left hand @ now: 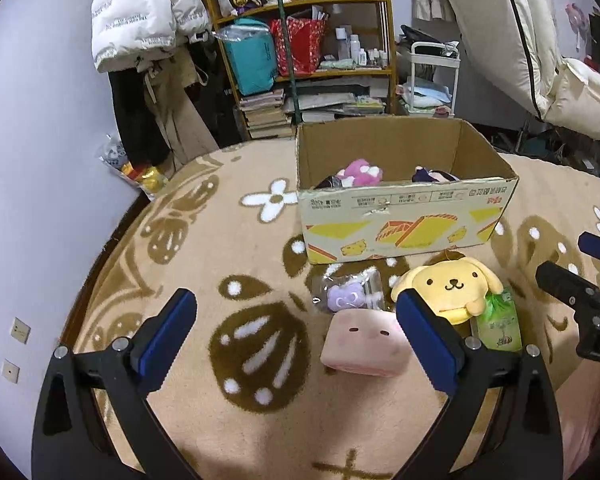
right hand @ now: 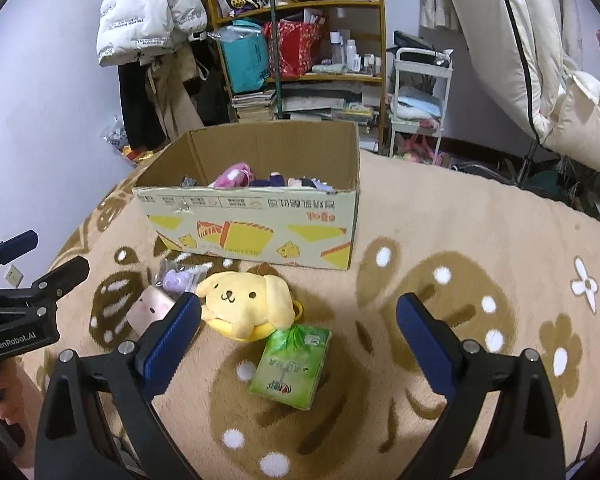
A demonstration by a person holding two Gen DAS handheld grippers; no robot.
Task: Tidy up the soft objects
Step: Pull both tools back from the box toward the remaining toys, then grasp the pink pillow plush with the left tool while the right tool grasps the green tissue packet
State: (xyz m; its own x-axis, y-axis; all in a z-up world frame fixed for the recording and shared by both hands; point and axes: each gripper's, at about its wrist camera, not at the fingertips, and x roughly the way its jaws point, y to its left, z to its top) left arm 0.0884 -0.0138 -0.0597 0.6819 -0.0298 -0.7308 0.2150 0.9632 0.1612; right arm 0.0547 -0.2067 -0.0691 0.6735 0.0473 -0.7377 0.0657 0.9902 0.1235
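An open cardboard box stands on the patterned blanket and holds a pink plush and dark soft toys. In front of it lie a yellow dog plush, a pink square plush, a bagged purple toy and a green tissue pack. My left gripper is open above the blanket, the pink plush between its fingers' line. My right gripper is open, just short of the tissue pack.
Beyond the blanket stand a cluttered yellow shelf with books and bags, hanging coats, a white trolley and a cream chair. The blanket's edge drops off to the left. Bare blanket spreads to the right.
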